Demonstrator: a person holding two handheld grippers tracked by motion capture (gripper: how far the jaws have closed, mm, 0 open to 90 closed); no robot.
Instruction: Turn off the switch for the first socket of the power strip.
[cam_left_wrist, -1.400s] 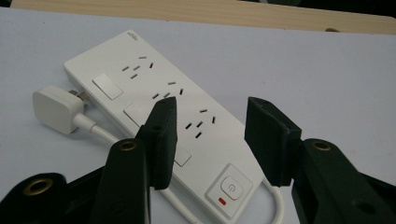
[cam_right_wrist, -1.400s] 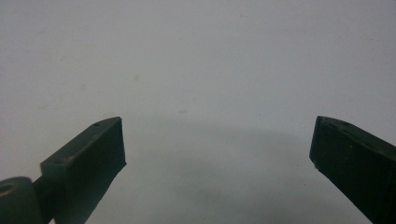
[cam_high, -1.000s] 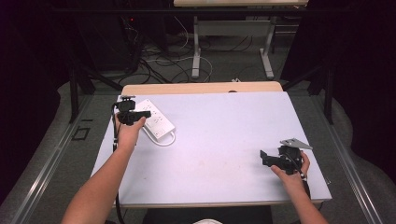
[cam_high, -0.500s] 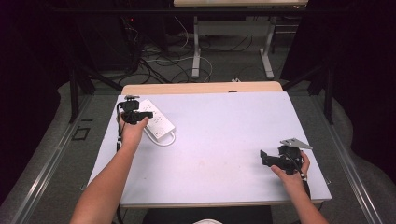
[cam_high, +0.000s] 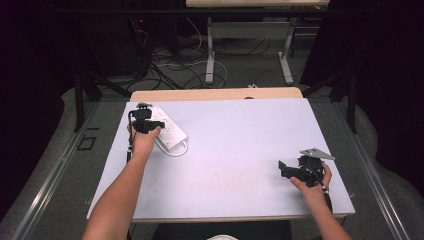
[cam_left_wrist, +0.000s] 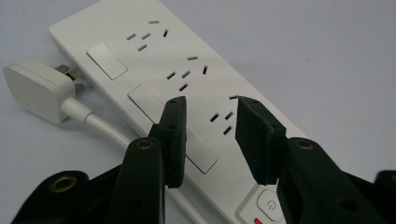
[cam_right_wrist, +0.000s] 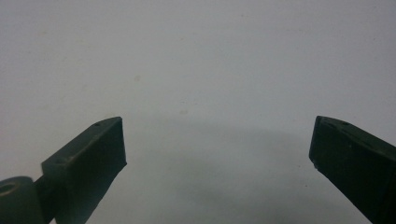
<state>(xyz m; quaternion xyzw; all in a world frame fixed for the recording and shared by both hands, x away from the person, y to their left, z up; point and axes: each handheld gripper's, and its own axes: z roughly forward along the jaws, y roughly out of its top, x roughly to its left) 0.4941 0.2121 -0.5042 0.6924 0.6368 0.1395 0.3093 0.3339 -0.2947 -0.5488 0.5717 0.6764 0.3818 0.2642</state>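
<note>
Left forearm reaches forward to the table's far-left corner, left gripper (cam_left_wrist: 208, 109) held over the white plastic power strip (cam_left_wrist: 187, 88), jaws partly apart and holding nothing. The strip lies flat on the pale grey table (cam_high: 240, 145), its white plug (cam_left_wrist: 35, 88) and cord looped beside it. Right hand (cam_high: 312, 185) rests near the table's front-right edge, right gripper (cam_right_wrist: 217, 144) spread wide over bare tabletop, empty.

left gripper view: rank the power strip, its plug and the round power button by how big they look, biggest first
1. Power strip, by far the largest, crossing the frame.
2. Plug, lying beside the strip's far end.
3. Power button, smallest, though it sits nearest the camera and is partly hidden behind a jaw.
</note>
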